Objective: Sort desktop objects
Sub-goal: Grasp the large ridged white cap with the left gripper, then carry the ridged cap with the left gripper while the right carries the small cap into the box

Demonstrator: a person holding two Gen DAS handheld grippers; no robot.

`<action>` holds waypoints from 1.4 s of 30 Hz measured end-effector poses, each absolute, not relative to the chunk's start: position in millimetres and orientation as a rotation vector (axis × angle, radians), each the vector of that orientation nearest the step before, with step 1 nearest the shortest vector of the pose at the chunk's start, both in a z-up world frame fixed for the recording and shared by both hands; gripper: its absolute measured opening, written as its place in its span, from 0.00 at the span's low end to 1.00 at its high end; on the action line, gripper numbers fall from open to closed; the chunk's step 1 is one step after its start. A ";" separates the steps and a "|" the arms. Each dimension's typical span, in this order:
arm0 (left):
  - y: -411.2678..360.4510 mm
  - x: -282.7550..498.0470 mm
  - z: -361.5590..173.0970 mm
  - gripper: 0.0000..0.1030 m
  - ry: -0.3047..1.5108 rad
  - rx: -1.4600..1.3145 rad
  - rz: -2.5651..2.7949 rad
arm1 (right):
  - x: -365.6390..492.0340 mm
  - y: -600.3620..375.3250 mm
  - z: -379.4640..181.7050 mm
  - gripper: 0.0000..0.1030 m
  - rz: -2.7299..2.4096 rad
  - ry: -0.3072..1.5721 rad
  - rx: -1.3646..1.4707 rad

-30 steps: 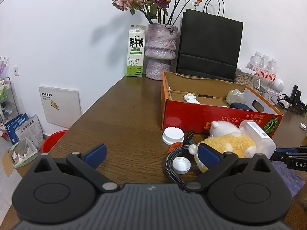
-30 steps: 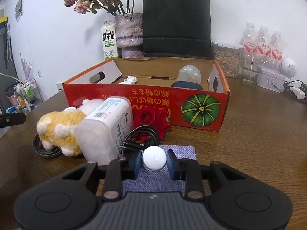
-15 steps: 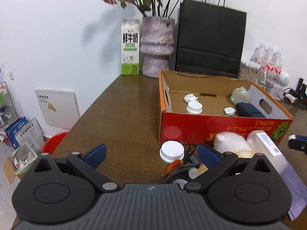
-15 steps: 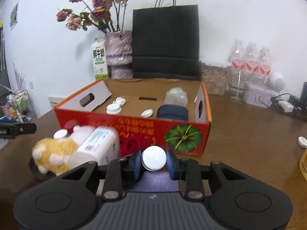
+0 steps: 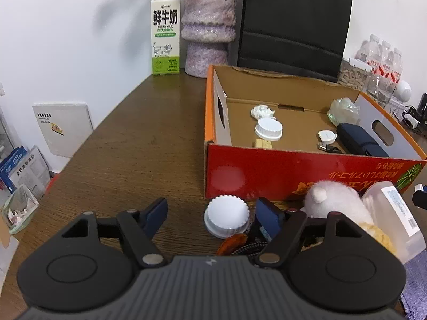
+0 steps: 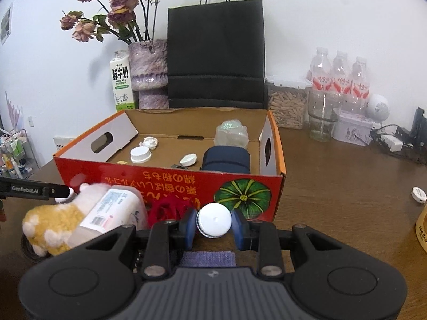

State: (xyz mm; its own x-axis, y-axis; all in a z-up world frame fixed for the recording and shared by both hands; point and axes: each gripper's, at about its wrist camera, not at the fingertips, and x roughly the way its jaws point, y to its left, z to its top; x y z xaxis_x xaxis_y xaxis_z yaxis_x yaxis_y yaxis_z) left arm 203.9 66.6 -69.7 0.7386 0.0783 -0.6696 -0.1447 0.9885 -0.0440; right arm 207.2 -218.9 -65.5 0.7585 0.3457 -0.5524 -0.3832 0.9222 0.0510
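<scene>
Left tongs (image 5: 212, 212) coming in on the big white ridged cap (image 5: 226, 220) on the bench (image 5: 128, 154), jaws closing but not on it yet. Cap sits betw. the fingers, off-centre twd the right finger (image 5: 269, 220), clear gap to the left one. It's round and squat, no long axis to line up, so what counts is centring: tongs look to need a nudge twd the right of the view before the pinch, or the right pad hits first and shoves it.

Crowded spot. An orange bit (image 5: 234, 241) and braided cable (image 5: 248, 248) lie just under the cap's near edge, plush toy (image 5: 336, 205) and clear plastic container (image 5: 392, 213) just right of that. Red box (image 5: 293, 176) wall stands right behind the cap; its drop spot is prob. over that wall.

Right tongs (image 6: 214, 225) narrow, clamped on a small white cap (image 6: 214, 224), held up off the bench in front of the box's pumpkin print. Box (image 6: 170, 178) already holds another ridged cap (image 6: 140, 155), a small lid (image 6: 188, 159), a dark blue case (image 6: 226, 158). Right hand nearer to a drop, I'd say.
</scene>
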 end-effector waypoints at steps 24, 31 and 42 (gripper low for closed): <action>69.4 198.0 -73.9 0.39 0.705 -0.130 0.111 | 206.8 -222.3 -71.2 0.27 0.398 0.594 -0.060; 67.4 175.8 -51.4 0.39 0.612 -0.124 0.127 | 198.9 -224.5 -52.5 0.27 0.406 0.533 -0.055; 49.1 184.6 5.1 0.39 0.472 -0.093 0.060 | 211.1 -207.9 -3.0 0.27 0.435 0.398 -0.087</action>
